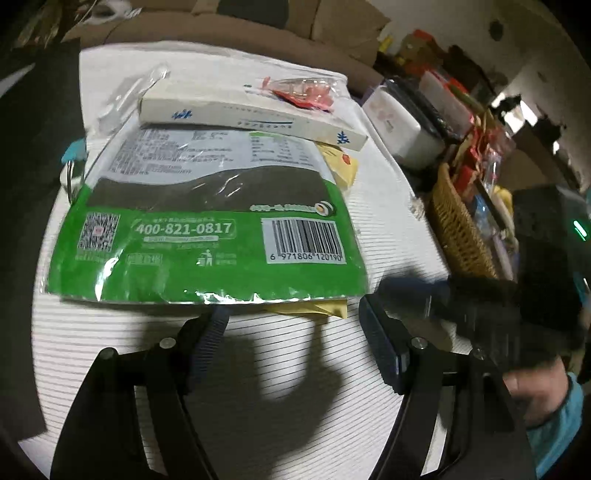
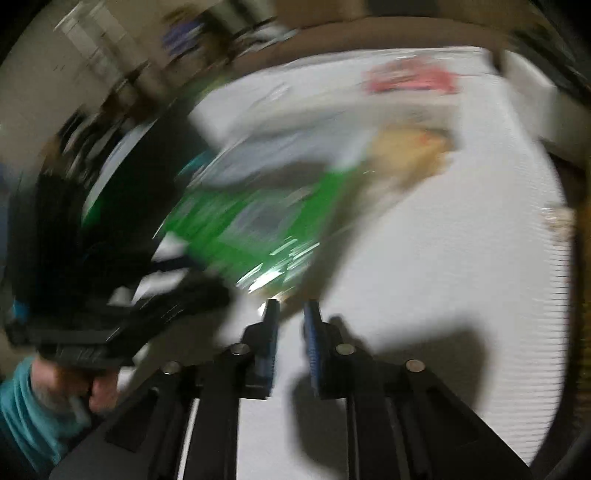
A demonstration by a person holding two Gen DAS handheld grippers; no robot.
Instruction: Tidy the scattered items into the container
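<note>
A green and white seaweed packet [image 1: 207, 229] lies flat on the white ribbed mat [image 1: 258, 387]. A white flat box [image 1: 251, 114] and a clear bag of red bits [image 1: 303, 92] lie on its far end; a yellow packet [image 1: 340, 166] sticks out beneath it. My left gripper [image 1: 295, 317] is open, fingertips just short of the packet's near edge. My right gripper [image 2: 291, 314] is nearly shut and empty, near the packet's blurred green corner [image 2: 236, 229]. The right gripper also shows at the right in the left wrist view [image 1: 480, 306]. A woven basket [image 1: 461, 236] holding items stands right.
A white box [image 1: 399, 125] and cluttered boxes stand at the back right. A key ring with a blue tag [image 1: 72, 166] lies at the packet's left. A brown couch edge [image 1: 221, 29] runs behind the table. The right wrist view is heavily motion-blurred.
</note>
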